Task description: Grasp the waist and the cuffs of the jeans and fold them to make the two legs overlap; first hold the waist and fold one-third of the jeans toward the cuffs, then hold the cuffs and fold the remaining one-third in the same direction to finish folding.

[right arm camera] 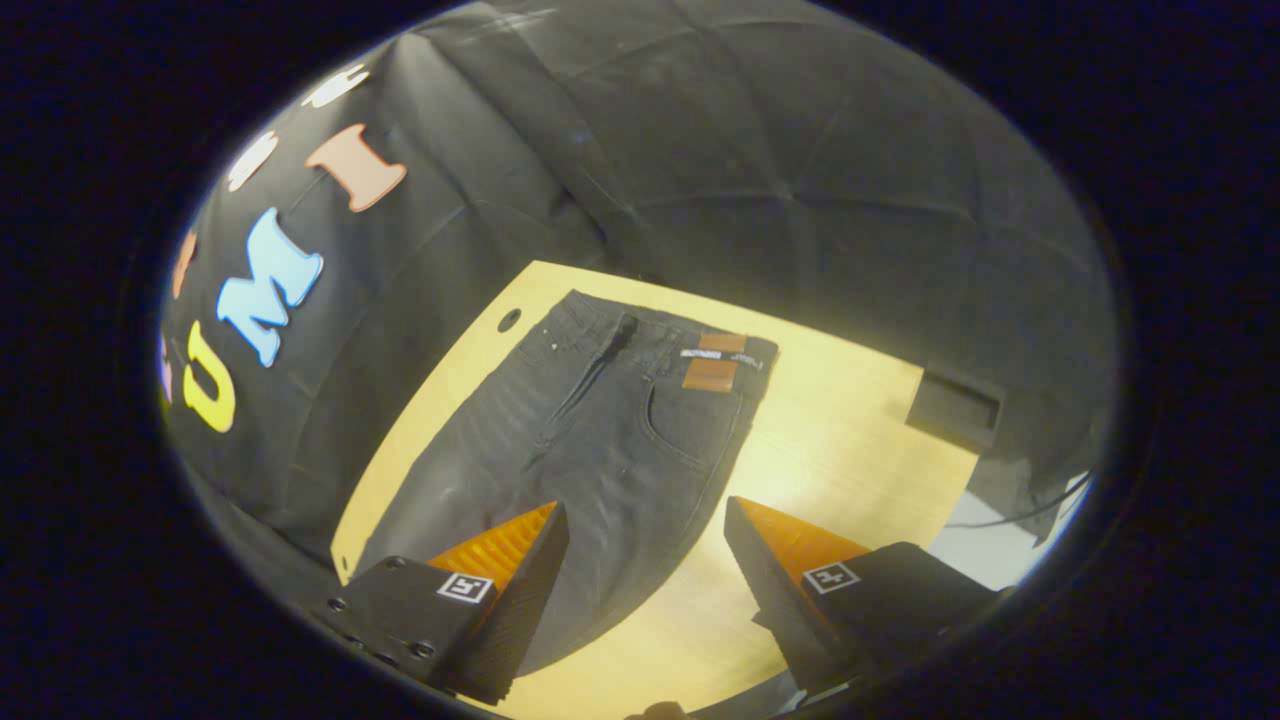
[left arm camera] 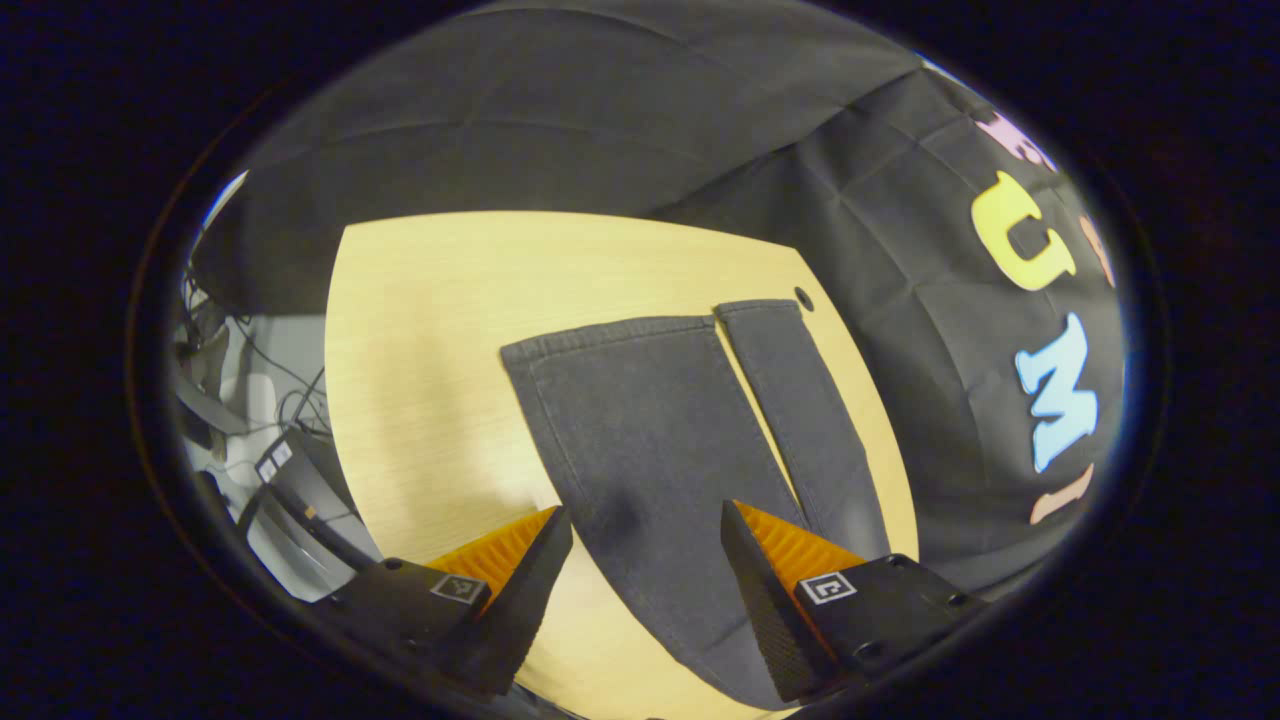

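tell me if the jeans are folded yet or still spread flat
Spread flat. The jeans lie open on the table, waist unfolded; in the left gripper view both legs lie apart, cuffs side by side.

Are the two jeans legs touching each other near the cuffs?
Apart. The left gripper view shows a strip of table between the wide leg and narrow leg.

Jeans: dark denim, matt, woven grain visible, faded lighter on the thighs, stitched seams; leg hems double-stitched. Waist patch: looks like leather, smooth, low sheen. Table: light wood-grain top, smooth, satin, some glare near the waist end. Booth wall: black cloth, matt, creased in fold lines. Left gripper and right gripper: bodies look like matt moulded plastic with dark screws; inner finger faces ribbed, outer faces finely textured. Paper-like square markers stuck on top.
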`<state>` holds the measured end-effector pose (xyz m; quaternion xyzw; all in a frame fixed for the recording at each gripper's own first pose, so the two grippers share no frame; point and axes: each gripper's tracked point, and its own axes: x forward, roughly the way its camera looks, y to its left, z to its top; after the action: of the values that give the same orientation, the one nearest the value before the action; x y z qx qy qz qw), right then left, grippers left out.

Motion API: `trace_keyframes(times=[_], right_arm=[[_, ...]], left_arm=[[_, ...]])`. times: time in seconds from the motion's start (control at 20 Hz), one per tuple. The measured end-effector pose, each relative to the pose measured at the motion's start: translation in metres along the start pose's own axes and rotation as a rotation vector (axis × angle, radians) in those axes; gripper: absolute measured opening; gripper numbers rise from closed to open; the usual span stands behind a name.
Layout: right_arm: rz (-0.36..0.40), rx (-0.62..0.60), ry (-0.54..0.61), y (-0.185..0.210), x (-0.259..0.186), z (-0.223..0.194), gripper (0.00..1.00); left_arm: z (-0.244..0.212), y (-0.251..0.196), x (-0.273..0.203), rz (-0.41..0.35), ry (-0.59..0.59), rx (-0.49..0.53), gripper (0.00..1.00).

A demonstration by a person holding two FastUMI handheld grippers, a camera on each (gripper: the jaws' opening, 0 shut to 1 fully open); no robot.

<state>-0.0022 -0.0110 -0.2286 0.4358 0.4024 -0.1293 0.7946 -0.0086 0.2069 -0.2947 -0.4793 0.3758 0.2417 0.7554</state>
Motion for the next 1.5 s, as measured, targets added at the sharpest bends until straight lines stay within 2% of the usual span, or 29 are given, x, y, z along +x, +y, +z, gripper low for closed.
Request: trace_keyframes(times=[0.15, 0.4, 0.55, 0.65, 0.7, 1.0, 1.1, 1.15, 1.2, 1.25, 1.3, 1.35, 1.4, 1.5], right_arm=[[-0.009, 0.094, 0.048, -0.014, 0.013, -0.005, 0.96], [-0.047, 0.186, 0.059, -0.036, 0.031, 0.003, 0.96], [-0.070, 0.220, 0.076, -0.048, 0.044, 0.004, 0.96], [-0.052, 0.236, 0.096, -0.043, 0.050, 0.003, 0.96], [-0.039, 0.242, 0.092, -0.039, 0.052, 0.004, 0.96], [0.011, 0.212, 0.131, -0.005, 0.073, 0.002, 0.97], [-0.005, 0.167, 0.126, 0.002, 0.081, 0.000, 0.95], [-0.029, 0.131, 0.133, 0.002, 0.084, -0.003, 0.95], [-0.052, 0.099, 0.131, 0.001, 0.087, -0.004, 0.86], [-0.071, 0.073, 0.137, 0.002, 0.090, -0.004, 0.81], [-0.086, 0.049, 0.139, 0.002, 0.091, -0.005, 0.72], [-0.103, 0.027, 0.141, 0.002, 0.092, -0.004, 0.63], [-0.121, 0.010, 0.143, -0.001, 0.094, -0.005, 0.72], [-0.136, -0.001, 0.145, -0.004, 0.095, -0.005, 0.42]], left_arm=[[0.000, 0.017, 0.015, 0.017, 0.028, -0.081, 0.98], [-0.002, 0.020, 0.037, 0.023, 0.047, -0.147, 0.98], [0.000, 0.010, 0.041, 0.001, 0.043, -0.140, 0.96], [0.000, 0.004, 0.045, -0.017, 0.047, -0.133, 0.99], [0.000, 0.002, 0.047, -0.024, 0.048, -0.130, 0.96], [-0.004, -0.011, 0.051, -0.068, 0.053, -0.149, 0.95], [-0.005, -0.010, 0.055, -0.068, 0.057, -0.159, 0.96], [-0.006, -0.007, 0.057, -0.067, 0.060, -0.173, 0.92], [-0.007, -0.006, 0.058, -0.067, 0.062, -0.187, 0.82], [-0.006, -0.004, 0.061, -0.065, 0.063, -0.199, 0.77], [-0.007, -0.004, 0.063, -0.067, 0.067, -0.206, 0.68], [-0.008, -0.003, 0.063, -0.063, 0.069, -0.208, 0.64], [-0.010, -0.004, 0.065, -0.062, 0.079, -0.210, 0.58], [-0.017, -0.003, 0.064, -0.053, 0.100, -0.185, 0.49]])
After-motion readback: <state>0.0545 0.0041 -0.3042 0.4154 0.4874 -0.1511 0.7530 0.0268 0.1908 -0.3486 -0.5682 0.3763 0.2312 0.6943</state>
